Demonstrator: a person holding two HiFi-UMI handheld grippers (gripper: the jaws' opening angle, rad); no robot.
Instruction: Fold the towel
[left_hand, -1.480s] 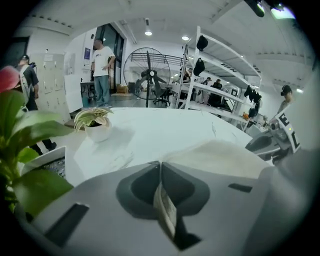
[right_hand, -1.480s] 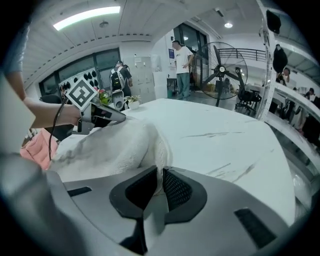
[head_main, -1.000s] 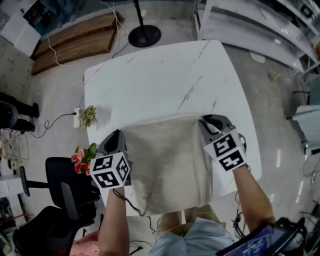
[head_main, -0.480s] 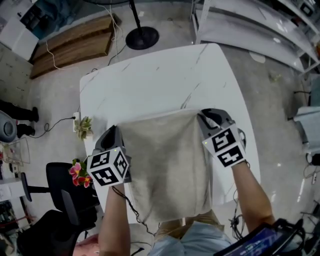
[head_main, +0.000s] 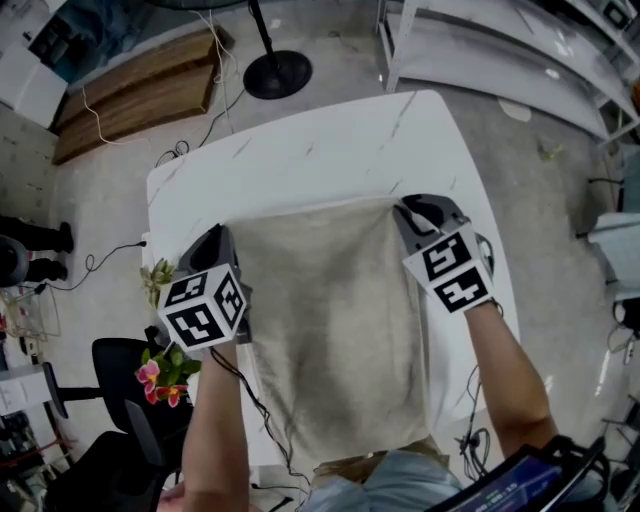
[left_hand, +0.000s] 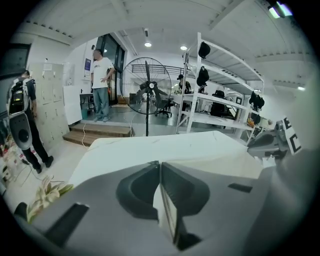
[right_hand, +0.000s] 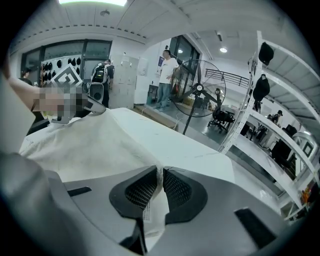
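Towel farther up table than before, left tool and right tool clamping its corners

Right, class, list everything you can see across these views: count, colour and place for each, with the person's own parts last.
towel: one, beige, spread on the table, far corners pinched.
table: one, white with grey veins, centre.
pedestal fan: one, black, floor beyond the table.
wooden steps: one set, brown, far left floor.
flowers: two bunches, pink-and-green and pale, floor left of the table.
office chair: one, black, near left.
shelving: white, right side; count unclear.
bystanders: two, far side of the room.
forearms: two, bare, near edge.
left gripper: one, grey, shut on the towel's far left corner.
right gripper: one, grey, shut on the far right corner.
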